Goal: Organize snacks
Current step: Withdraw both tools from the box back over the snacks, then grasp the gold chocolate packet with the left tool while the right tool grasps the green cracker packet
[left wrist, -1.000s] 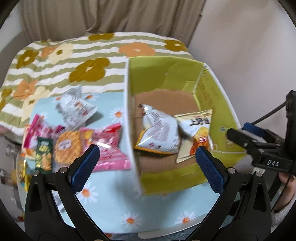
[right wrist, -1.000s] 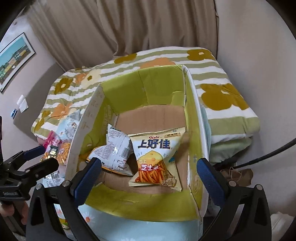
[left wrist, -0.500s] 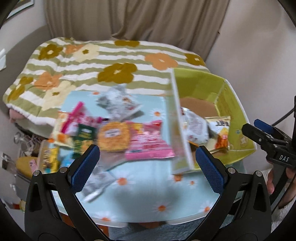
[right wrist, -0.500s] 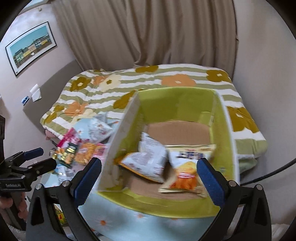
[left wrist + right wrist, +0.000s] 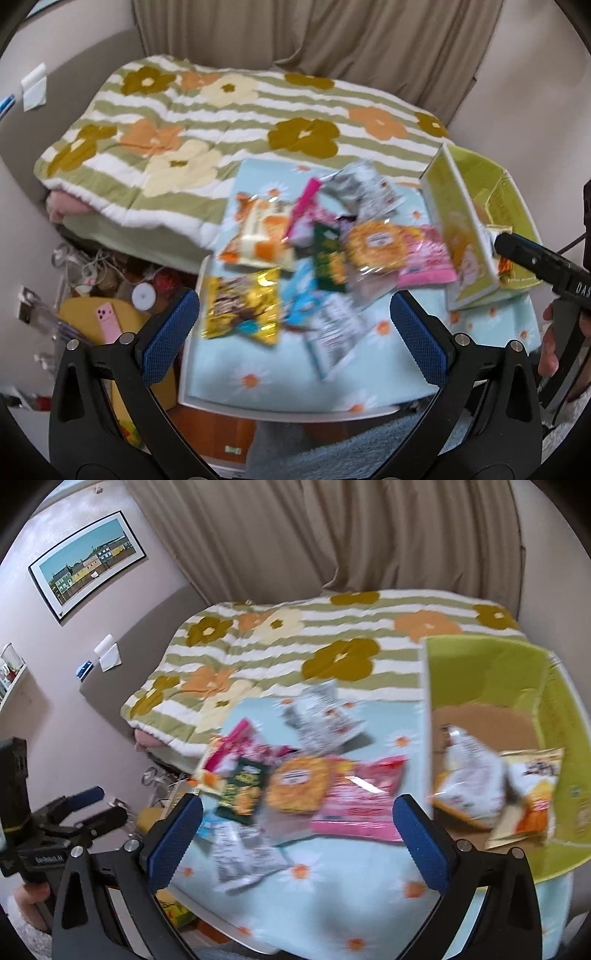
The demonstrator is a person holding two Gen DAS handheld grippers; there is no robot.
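We hold both hand-held grippers, left point(image 5: 293, 328) and right point(image 5: 297, 834), released, empty | snack packets point(image 5: 295, 782) heaped on table point(image 5: 332, 904), two in green box point(image 5: 569, 760) | risk: overlapping wrappers, pinching two together

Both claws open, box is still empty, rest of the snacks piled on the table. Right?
Not quite: the green box is not empty. The right wrist view shows two bags in it, a silver one and a yellow one. Left claw and right claw are open, with the snack pile on the table.
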